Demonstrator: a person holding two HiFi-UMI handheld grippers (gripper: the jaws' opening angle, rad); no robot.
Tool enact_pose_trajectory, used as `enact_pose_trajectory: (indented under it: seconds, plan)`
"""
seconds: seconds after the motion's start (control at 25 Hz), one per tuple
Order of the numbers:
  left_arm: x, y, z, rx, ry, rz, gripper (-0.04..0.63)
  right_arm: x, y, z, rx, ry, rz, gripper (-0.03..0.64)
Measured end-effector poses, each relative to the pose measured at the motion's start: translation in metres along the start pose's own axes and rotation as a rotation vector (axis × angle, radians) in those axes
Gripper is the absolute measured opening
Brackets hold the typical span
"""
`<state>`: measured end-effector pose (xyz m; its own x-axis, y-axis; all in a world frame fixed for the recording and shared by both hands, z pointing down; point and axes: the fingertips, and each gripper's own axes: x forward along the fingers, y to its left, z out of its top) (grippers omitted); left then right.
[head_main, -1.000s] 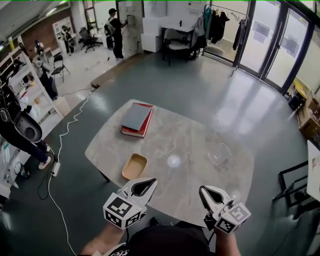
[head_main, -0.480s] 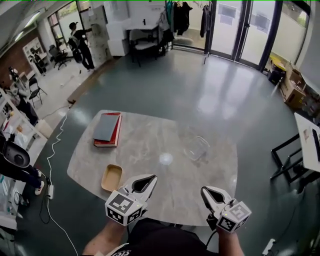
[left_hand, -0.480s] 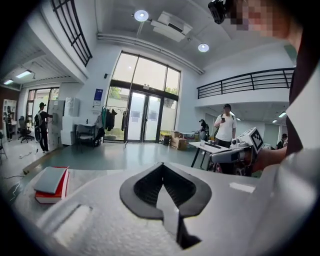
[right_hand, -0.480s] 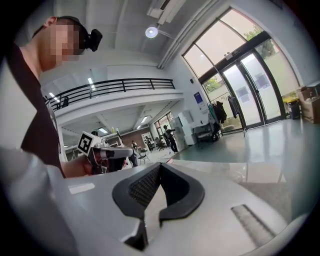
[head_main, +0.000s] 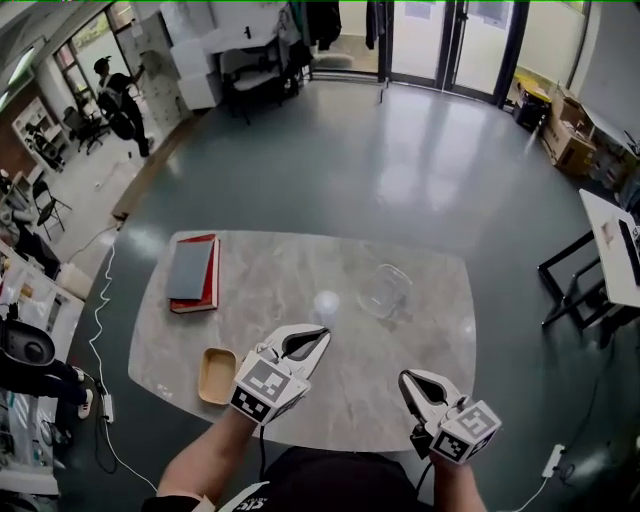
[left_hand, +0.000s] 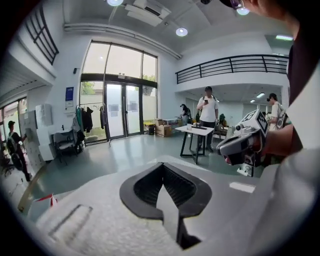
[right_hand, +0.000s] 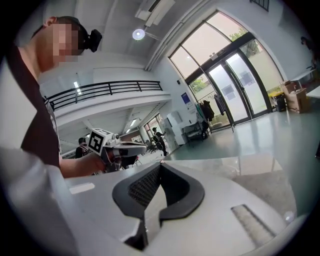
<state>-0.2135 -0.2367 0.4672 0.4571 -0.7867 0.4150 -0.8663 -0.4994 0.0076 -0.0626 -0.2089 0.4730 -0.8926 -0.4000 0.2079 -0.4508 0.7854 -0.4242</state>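
Observation:
My left gripper (head_main: 320, 336) hangs over the near part of the marble table (head_main: 430, 340), jaws shut with nothing between them. It is nearest a shallow tan tray (head_main: 216, 375) to its left. My right gripper (head_main: 404, 379) sits at the table's near edge, also shut and empty. A clear glass container (head_main: 384, 291) stands beyond both, near the table's middle right. In the left gripper view the shut jaws (left_hand: 162, 166) point into the hall, with the right gripper (left_hand: 245, 145) at the side. The right gripper view shows its shut jaws (right_hand: 160, 166) and the left gripper (right_hand: 117, 147).
A grey book on a red book (head_main: 192, 272) lies at the table's far left. A light spot (head_main: 325, 301) shows on the tabletop. A black-framed table (head_main: 600, 260) stands to the right, a cable (head_main: 105, 330) runs along the floor at left, and people stand far off.
My left gripper has moved forward over the table and swung right, so the books left its view. The head view has shifted, and the right gripper has hardly moved.

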Motion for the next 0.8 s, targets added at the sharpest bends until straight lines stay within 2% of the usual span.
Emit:
enact_pose_trajectory:
  seconds: [0.28, 0.4, 0.6, 0.72, 0.8]
  plan:
    - [0.064, 0.012, -0.031, 0.105, 0.145, -0.138, 0.008, 0.017, -0.01, -0.015, 0.034, 0.027, -0.019, 0.002]
    - [0.094, 0.013, -0.047, 0.133, 0.209, -0.191, 0.044, 0.021, -0.017, -0.025, 0.062, 0.041, -0.027, 0.002]
    - [0.139, 0.012, -0.08, 0.193, 0.276, -0.255, 0.046, 0.02, -0.028, -0.044, 0.104, 0.069, -0.05, 0.002]
    - [0.162, 0.014, -0.101, 0.239, 0.344, -0.288, 0.091, 0.017, -0.038, -0.053, 0.124, 0.081, -0.074, 0.002]
    - [0.178, 0.016, -0.113, 0.276, 0.379, -0.303, 0.092, 0.015, -0.045, -0.058, 0.14, 0.084, -0.092, 0.003]
